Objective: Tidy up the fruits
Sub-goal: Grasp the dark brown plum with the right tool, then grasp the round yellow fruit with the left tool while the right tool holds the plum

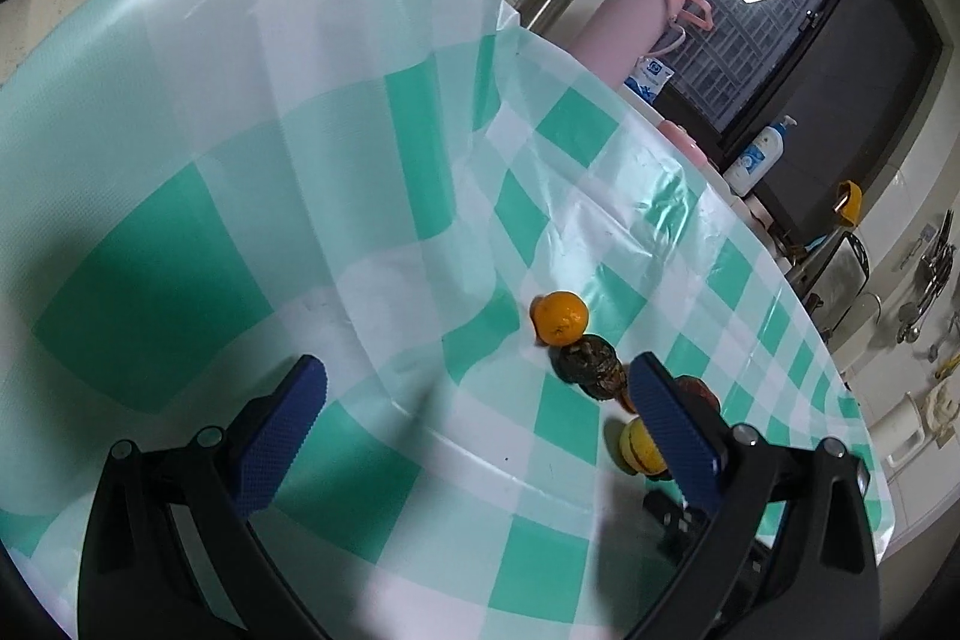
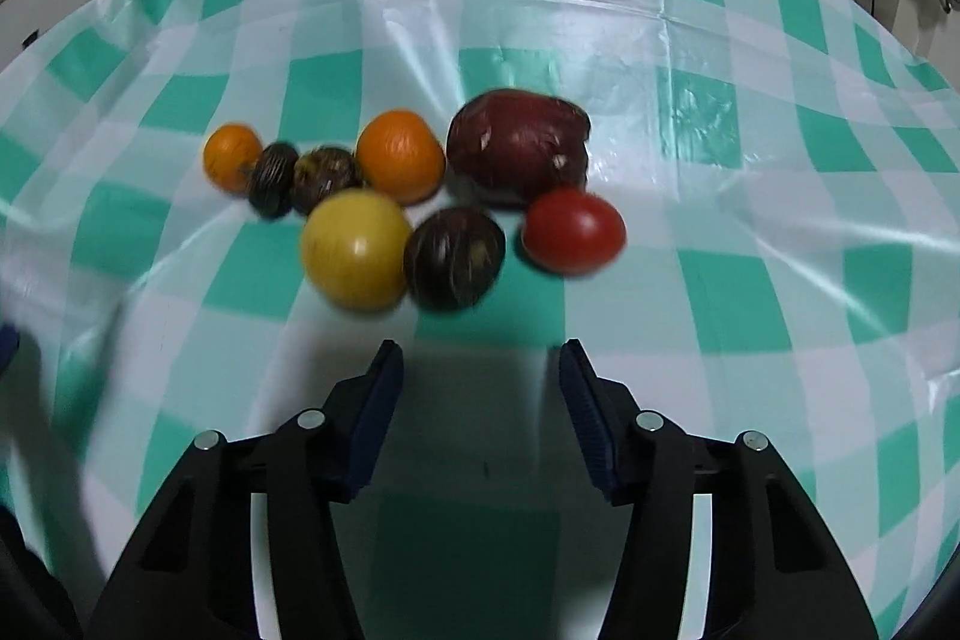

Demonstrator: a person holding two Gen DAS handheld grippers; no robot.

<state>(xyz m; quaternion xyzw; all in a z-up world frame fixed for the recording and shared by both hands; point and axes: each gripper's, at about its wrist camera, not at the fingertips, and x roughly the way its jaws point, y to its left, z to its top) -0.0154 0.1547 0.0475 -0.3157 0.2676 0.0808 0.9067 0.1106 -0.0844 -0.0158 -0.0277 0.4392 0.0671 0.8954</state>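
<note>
Surface: green-and-white checked tablecloth covered my table, with bottles and kitchen clutter along the far edge.
Fruit: 8 pieces sat bunched on the cloth, many touching: 2 oranges, 3 dark round fruits, 1 yellow fruit, 1 big dark red fruit and 1 red tomato.
Right gripper: my jaws stood part-spread and empty, just short of the nearest dark fruit.
Left gripper: my jaws were spread wide and empty, off to the side of the same row.
Risk: I judged that a finger going in could nudge a neighbour and send round fruit rolling.
Cause: tight packing and a slick, wrinkled cloth; blur made my aim less sure.
</note>
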